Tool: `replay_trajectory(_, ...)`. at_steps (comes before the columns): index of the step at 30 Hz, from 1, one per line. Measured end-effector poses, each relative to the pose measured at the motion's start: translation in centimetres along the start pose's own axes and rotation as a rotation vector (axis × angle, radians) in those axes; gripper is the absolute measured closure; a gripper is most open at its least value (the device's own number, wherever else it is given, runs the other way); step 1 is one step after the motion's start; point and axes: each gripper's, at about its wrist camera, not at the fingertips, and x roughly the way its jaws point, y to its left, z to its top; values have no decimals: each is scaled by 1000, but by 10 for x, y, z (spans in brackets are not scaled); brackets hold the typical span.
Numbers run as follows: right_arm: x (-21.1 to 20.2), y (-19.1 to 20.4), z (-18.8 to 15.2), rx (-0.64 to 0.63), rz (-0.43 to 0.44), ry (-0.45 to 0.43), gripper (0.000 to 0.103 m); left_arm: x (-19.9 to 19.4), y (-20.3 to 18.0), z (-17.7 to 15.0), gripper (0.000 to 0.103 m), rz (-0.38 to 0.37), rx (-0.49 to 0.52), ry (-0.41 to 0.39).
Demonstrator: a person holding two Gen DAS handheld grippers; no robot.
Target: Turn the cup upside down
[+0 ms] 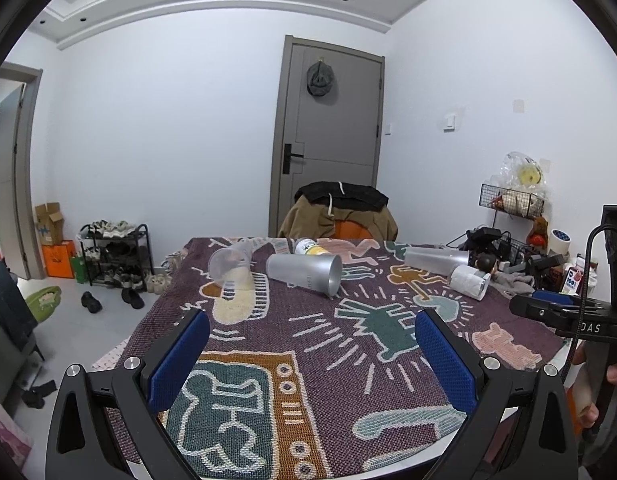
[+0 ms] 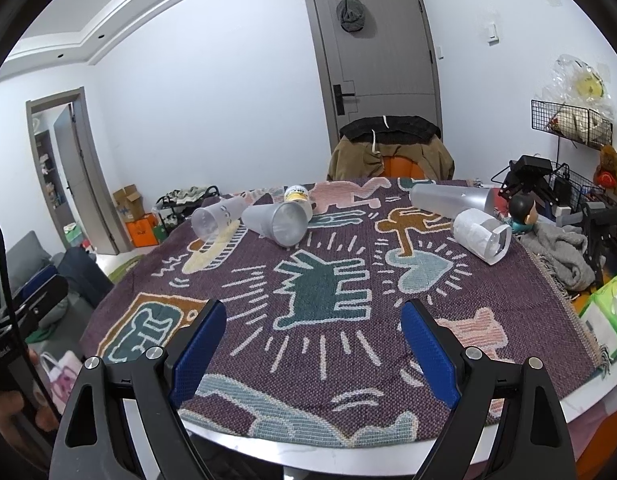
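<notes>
Well beyond both gaping hand-held grippers, frosted cup [image 1: 304,276] [image 2: 277,222] sideways

Both wrist cams sit low at the near edge of the counter with the purple patterned woven cloth [image 1: 308,344] [image 2: 308,264], facing the grey door [image 1: 332,136] [image 2: 376,52]; both share the toppled cups.

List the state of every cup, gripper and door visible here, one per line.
Clear cup: on its side.
Frosted grey cup: on its side, mouth toward the camera.
Yellow-labelled cup: lying down, behind the grey one.
Long frosted cup: on its side.
White paper-wrapped cup: on its side.
Left gripper: jaws open, empty.
Right gripper: jaws open, empty.
Grey door: closed.
</notes>
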Motion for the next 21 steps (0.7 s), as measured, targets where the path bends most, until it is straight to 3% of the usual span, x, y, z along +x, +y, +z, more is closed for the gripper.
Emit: replay_trajectory(21, 2, 1, -1, -7, -25, 3, 14, -3, -1, 2, 0, 8, 19, -7)
